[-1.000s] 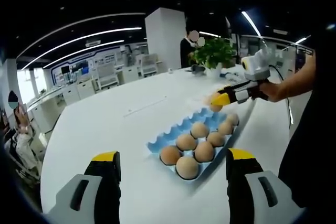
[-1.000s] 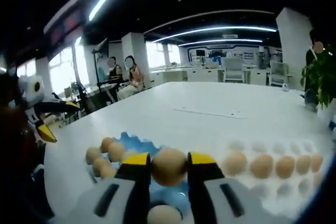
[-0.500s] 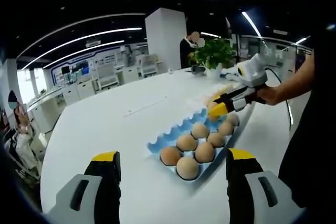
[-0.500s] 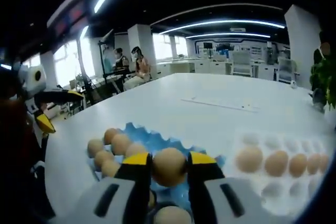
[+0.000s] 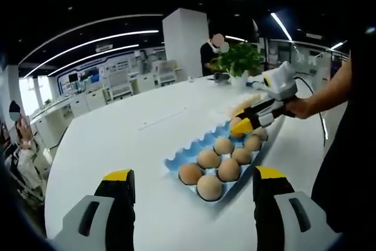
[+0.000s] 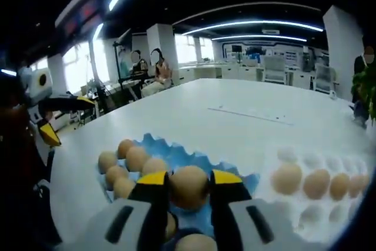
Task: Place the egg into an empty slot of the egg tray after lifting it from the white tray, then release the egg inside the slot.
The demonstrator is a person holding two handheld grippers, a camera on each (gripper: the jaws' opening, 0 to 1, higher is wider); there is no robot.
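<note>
While the egg (image 6: 188, 187) sits pinched between the yellow-tipped jaws of the right hand-held gripper (image 6: 189, 187), we see it held just above the blue egg tray (image 6: 176, 154), over the end of the tray nearest the white tray (image 6: 311, 204). In the left gripper view the same egg (image 5: 235, 124) shows at the tip of the right hand-held gripper (image 5: 241, 125), over the far end of the egg tray (image 5: 182, 160), with a person's hand (image 5: 296, 107) behind it.

Several eggs already lie in the blue tray's slots (we count about seven in the left gripper view), and the slots along its far long side look unfilled. On the white tray a row of eggs (image 6: 317, 183) rests just beside the blue tray. Both trays stand on a wide white desk (image 5: 117, 139).

Our left hand-held gripper (image 5: 191, 183) hangs near the blue tray with its jaws wide apart and nothing between them; it appears too at the left of the right gripper view (image 6: 53, 119). A potted plant (image 5: 238, 60) stands at the desk's far edge.
</note>
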